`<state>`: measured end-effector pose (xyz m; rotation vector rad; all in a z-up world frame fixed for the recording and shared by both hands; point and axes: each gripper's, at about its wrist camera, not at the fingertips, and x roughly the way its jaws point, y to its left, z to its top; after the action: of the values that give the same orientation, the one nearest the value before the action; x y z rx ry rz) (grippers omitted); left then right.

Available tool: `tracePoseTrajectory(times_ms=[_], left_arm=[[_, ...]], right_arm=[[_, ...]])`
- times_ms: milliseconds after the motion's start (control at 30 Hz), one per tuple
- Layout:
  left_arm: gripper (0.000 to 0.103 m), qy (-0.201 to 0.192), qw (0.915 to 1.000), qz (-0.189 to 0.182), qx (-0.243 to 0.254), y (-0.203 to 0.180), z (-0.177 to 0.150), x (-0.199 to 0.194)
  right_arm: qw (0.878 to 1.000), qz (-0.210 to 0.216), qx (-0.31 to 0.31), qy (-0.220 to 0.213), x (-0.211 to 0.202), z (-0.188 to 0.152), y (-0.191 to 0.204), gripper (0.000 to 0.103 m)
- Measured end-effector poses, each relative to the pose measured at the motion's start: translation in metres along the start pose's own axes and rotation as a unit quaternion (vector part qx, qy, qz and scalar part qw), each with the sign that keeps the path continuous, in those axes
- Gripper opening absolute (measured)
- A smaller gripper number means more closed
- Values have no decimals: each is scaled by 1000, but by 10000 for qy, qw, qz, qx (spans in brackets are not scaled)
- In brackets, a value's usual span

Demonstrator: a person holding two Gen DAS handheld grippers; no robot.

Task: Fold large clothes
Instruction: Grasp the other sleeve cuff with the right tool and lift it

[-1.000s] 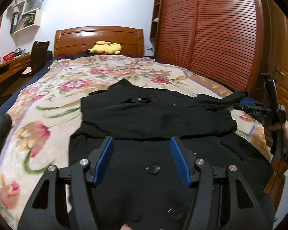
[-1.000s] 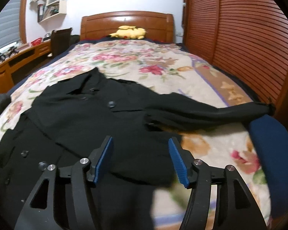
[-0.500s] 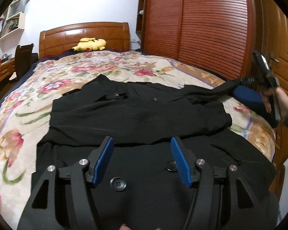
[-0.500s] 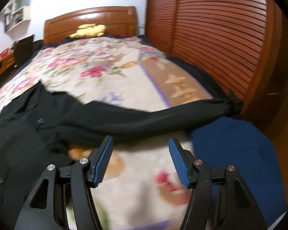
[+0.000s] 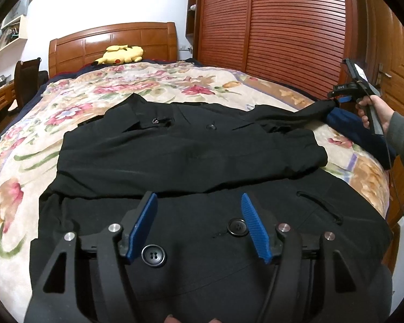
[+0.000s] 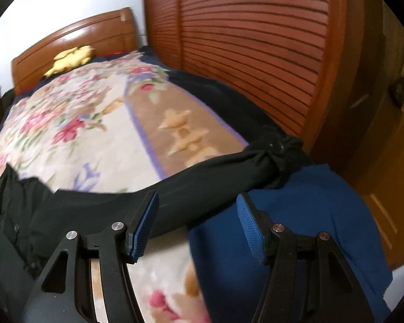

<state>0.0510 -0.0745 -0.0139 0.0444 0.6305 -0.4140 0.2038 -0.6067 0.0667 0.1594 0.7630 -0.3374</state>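
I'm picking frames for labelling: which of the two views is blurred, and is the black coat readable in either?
Left wrist view: sharp, with the black coat and its buttons crisp, edges bent by the fisheye. Right wrist view: motion-smeared across the floral bedspread and wardrobe doors; only the coat's sleeve cuff and the right hand-held gripper read clearly.

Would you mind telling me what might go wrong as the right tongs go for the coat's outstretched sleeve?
1. The black coat sleeve ends in a bunched cuff at the bed's edge, so it may slip off.
2. The sleeve overlaps the dark blue cloth, and the open right tongs could pinch both.
3. Pulling may disturb the folded left sleeve.
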Motion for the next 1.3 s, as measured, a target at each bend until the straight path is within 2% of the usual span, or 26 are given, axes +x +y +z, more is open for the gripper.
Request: tracePoseTrajectory(times_ms=[333, 400, 467, 533, 567, 667, 833, 1000, 1300], left_arm=[[67, 101, 9999, -27, 22, -1, -2, 8], [68, 118, 9999, -36, 23, -1, -2, 9], [68, 126, 9999, -29, 18, 0, -1, 10], [68, 134, 9999, 0, 7, 1, -1, 10], [68, 134, 9999, 6, 1, 1, -1, 11], [68, 108, 9999, -10, -27, 3, -1, 9], [69, -6, 10000, 35, -24, 6, -1, 1], [69, -98, 9999, 80, -51, 11, -1, -10], [69, -226, 9995, 158, -133, 23, -3, -30]], right_arm=[[9990, -95, 303, 328, 44, 3, -5, 61], [9990, -230, 265, 280, 48, 3, -3, 52], [9990, -292, 223, 237, 50, 3, -2, 28], [9992, -361, 110, 129, 47, 4, 1, 11], [9993, -363, 47, -1, 42, 4, 3, 7], [9985, -383, -221, -318, 24, 6, 15, 3], [9952, -85, -683, -699, -20, 8, 47, 2], [9875, 275, -1215, -963, -67, 1, 88, 2], [9711, 773, -1910, -1203, -118, -13, 162, 2]])
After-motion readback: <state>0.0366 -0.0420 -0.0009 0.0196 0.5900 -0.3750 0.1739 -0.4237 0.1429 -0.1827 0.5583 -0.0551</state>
